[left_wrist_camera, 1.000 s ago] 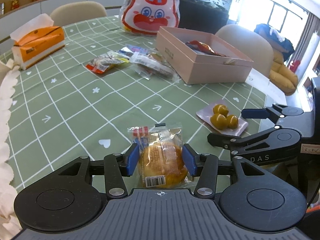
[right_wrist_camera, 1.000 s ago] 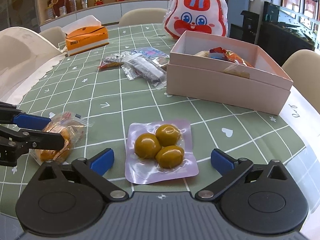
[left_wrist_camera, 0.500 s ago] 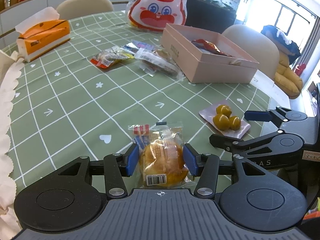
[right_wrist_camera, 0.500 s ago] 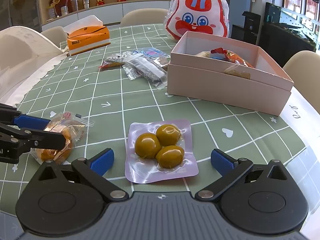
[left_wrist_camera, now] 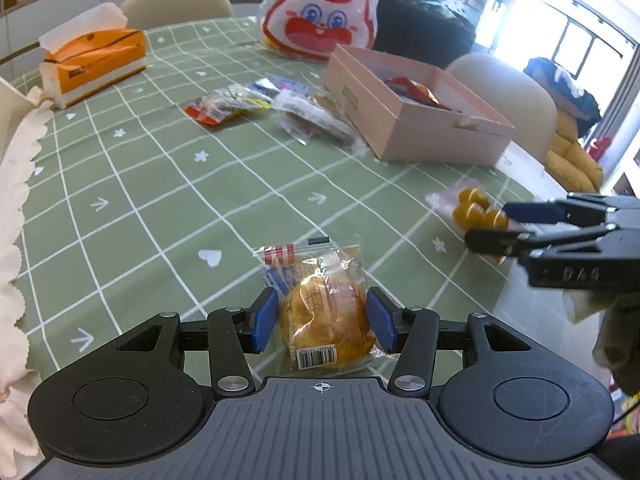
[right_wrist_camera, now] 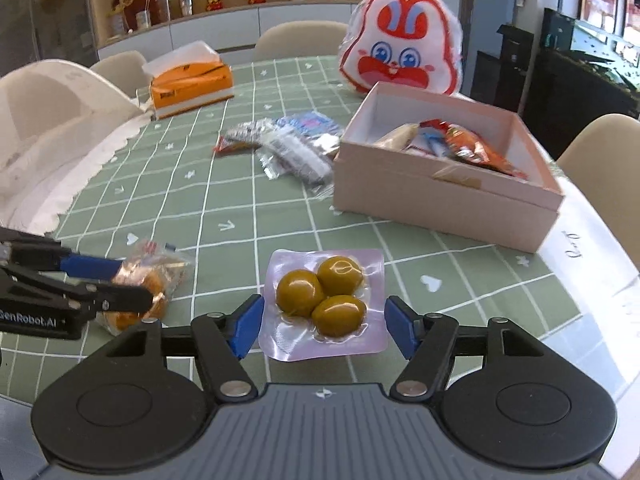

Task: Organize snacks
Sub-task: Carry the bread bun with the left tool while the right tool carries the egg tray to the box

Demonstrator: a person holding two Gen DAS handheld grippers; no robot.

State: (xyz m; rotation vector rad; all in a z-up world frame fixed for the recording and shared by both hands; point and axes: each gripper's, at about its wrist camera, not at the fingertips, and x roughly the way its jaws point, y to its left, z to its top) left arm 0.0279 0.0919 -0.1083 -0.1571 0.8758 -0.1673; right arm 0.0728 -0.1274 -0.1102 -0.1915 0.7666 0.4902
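A wrapped golden bun (left_wrist_camera: pixel 326 316) lies on the green checked tablecloth (left_wrist_camera: pixel 160 200), and my left gripper (left_wrist_camera: pixel 322 320) is shut on it, blue pads against both sides of the wrapper. From the right wrist view the left gripper (right_wrist_camera: pixel 134 284) shows at the left edge with the bun (right_wrist_camera: pixel 168 276) between its fingers. My right gripper (right_wrist_camera: pixel 322 328) has its jaws closing on a lilac vacuum pack of three yellow-green balls (right_wrist_camera: pixel 324 300). The pads touch its side edges. In the left wrist view the right gripper (left_wrist_camera: pixel 486 224) carries the pack (left_wrist_camera: pixel 468 208) just above the table.
An open pink box (right_wrist_camera: pixel 440 204) holding several snacks stands at the right. Loose snack packets (right_wrist_camera: pixel 288 148) lie left of it. Farther back are an orange tissue box (left_wrist_camera: pixel 96 60) and a rabbit-face bag (left_wrist_camera: pixel 320 12). Chairs ring the table; its edge is near on the right.
The right gripper's jaws came in from wide open onto the lilac pack and rose with it off the cloth. The left gripper and the bun stayed put.
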